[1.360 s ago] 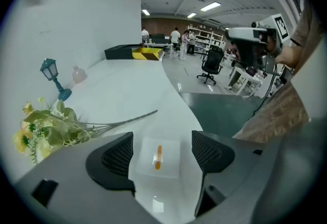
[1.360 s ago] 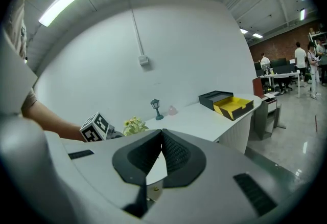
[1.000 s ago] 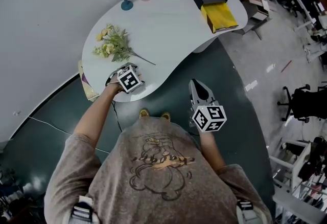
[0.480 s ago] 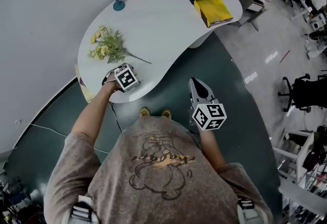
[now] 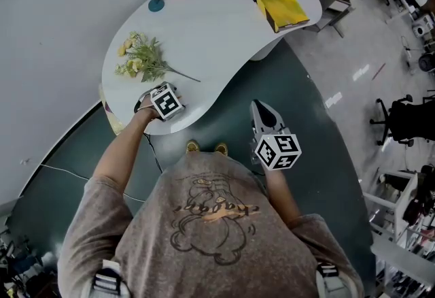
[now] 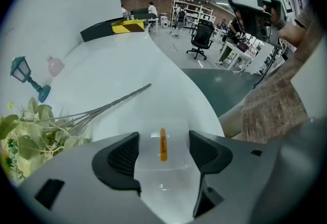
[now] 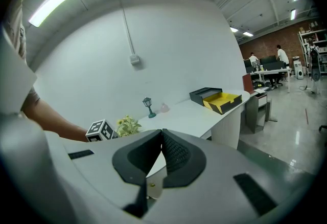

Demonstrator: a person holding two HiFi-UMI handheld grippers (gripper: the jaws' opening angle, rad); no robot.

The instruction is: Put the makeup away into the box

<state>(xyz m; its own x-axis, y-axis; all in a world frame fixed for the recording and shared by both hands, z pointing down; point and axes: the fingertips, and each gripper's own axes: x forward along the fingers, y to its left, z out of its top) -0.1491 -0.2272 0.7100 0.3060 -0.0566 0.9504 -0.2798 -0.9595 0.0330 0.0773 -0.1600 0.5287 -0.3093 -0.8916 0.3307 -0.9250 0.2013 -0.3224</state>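
Left gripper (image 6: 163, 152): spread, jaws just closing around the clear makeup (image 6: 163, 141) beside the flowers (image 6: 30, 136), apparently not yet pinching.
Right gripper (image 7: 161, 159): pressed together, empty.
Advice: centre it before squeezing.

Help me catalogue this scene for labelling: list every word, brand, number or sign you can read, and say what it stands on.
Nothing here reads clearly.
Orange strip on the clear makeup item: cursive lettering, too small to read.
Shirt print: a drawing, possibly with lettering, too blurred to read.
Marker cubes: black-and-white patterns only, no letters.
Black and yellow box: no text visible.
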